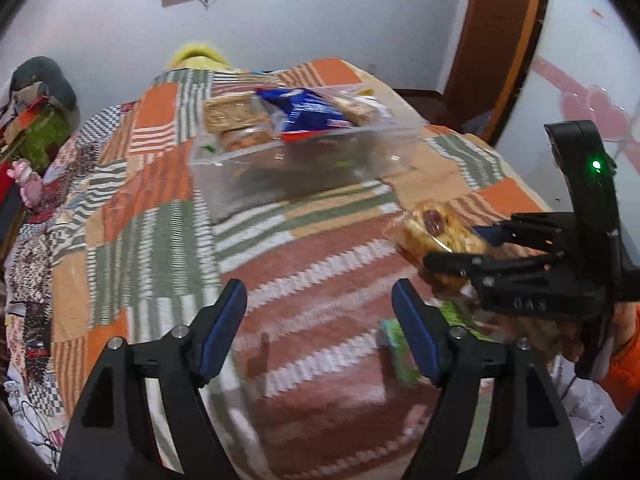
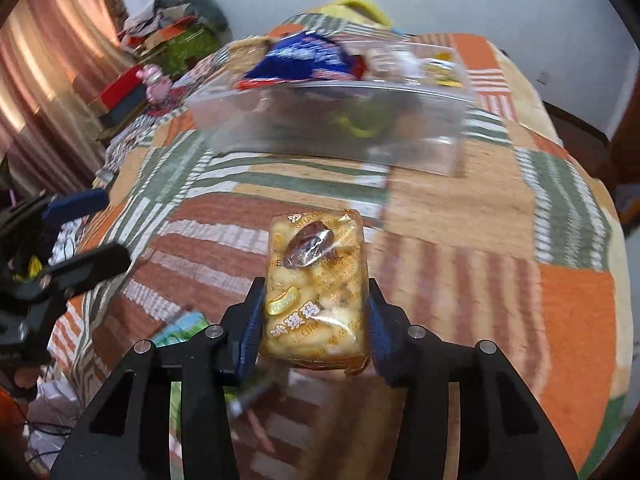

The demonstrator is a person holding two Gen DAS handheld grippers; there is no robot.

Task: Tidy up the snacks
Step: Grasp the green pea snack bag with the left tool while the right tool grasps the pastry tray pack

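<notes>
Right gripper (image 2: pixel 316 312) is clamped on the wrapped rice cake (image 2: pixel 316 280); left gripper (image 1: pixel 320 320) gapes empty. Looks mid-carry, next drop into the clear bin (image 2: pixel 420 148) at upper centre.

A clear bin (image 2: pixel 328 128) sits on the quilt (image 2: pixel 460 240) toward the far end of the bed, with snack packets (image 2: pixel 304 60) piled in it. Nearer the camera, the right gripper (image 2: pixel 314 312) holds a wrapped snack cake (image 2: pixel 316 280) above the quilt. The left gripper (image 1: pixel 320 304) is to its left, with nothing between its fingers.
</notes>
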